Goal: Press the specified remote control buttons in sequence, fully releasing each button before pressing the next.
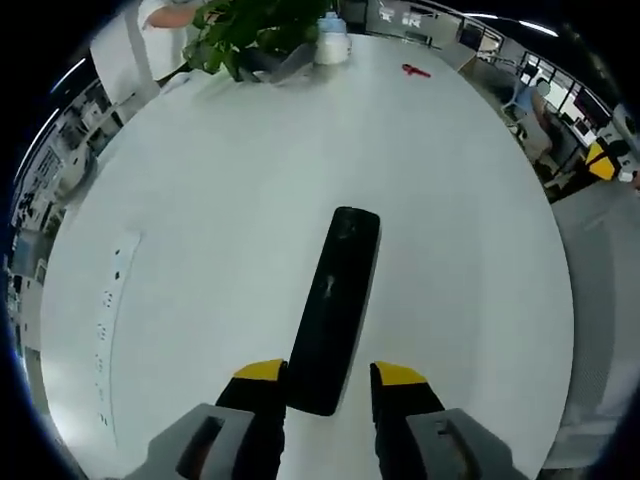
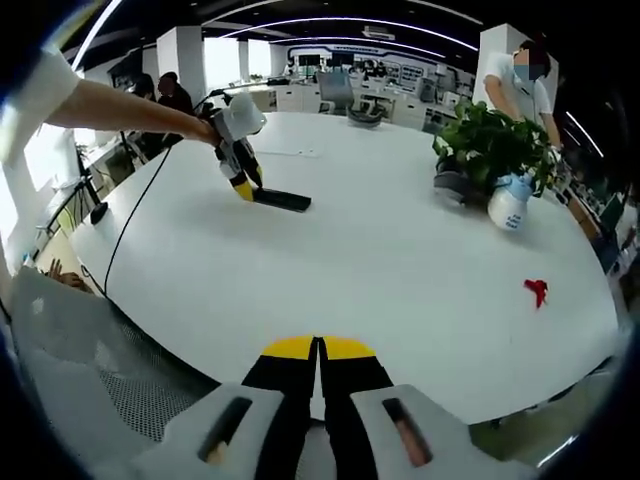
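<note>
Up close, the left gripper view looks down on a black remote control [image 1: 334,311] lying flat on the white round table [image 1: 200,250], its long body running away from the camera. The left gripper [image 1: 327,372] has its yellow-tipped jaws spread, one on each side of the remote's near end; whether they touch its edges I cannot tell. No buttons can be made out on the dark top face. Set into the table at the left is a pale strip of sockets [image 1: 108,320]. At the far edge stand a leafy potted plant [image 1: 245,30] and, just to its right, a white spray bottle [image 1: 332,40]; farther right lies a small red object [image 1: 416,71]. A person in white stands behind the plant.

From farther off, the right gripper view takes in the whole table [image 2: 400,270] from the opposite side. The right gripper [image 2: 318,348] hangs over the near edge with its jaws pressed together, holding nothing. Far to the left, a person's arm reaches in with the left gripper [image 2: 240,187], its tips at the end of the remote control [image 2: 281,199], and a thin black cable trails from it toward the near left. The potted plant [image 2: 490,145] and spray bottle [image 2: 510,205] stand at the right, the red object [image 2: 536,291] nearer. A mesh chair back [image 2: 110,380] sits at the lower left, and an open office lies beyond.
</note>
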`<state>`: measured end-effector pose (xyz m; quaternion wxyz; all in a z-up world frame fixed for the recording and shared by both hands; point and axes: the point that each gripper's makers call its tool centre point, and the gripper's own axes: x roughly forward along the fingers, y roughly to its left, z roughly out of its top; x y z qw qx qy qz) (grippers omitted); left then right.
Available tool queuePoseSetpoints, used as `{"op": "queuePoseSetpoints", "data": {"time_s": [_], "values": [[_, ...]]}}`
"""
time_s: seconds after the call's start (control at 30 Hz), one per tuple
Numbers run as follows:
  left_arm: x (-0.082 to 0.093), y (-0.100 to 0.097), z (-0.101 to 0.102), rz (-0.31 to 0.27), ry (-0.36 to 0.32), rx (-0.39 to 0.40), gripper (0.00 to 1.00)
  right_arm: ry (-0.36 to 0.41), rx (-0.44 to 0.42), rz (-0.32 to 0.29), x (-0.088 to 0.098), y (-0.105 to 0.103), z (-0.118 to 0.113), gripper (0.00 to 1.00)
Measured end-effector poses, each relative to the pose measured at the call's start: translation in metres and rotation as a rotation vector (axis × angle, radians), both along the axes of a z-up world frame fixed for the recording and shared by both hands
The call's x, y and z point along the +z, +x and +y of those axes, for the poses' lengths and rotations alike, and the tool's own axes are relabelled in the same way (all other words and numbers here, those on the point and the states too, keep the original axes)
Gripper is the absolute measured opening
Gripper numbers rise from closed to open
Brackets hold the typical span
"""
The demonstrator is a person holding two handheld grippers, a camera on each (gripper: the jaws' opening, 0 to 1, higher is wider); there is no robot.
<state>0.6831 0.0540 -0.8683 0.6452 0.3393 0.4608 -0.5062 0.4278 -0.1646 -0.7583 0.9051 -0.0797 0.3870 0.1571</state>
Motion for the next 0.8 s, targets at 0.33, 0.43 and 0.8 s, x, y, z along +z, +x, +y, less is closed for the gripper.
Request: {"op": "queuePoseSetpoints", "data": {"time_s": [0.33,0.43,0.8], "values": [[-0.0053,0.0040,-0.0049,0.011,0.005,0.025,0.27,-0.007,0.007,0.003,-0.0010,0.0001,0.0008,0.00],[-0.0072,0.0032,-0.0060,0.005,0.007,0.026,0.26,-0.008,-0.002,0.001,-0.0008,0.0007,-0.0009,0.00],[-0.0095,0.0037,-0.0051,-0.029,0.032,-0.038,0.25,-0.010,0.001,-0.005,-0.0001,0.0008,-0.0002,0.00]]}}
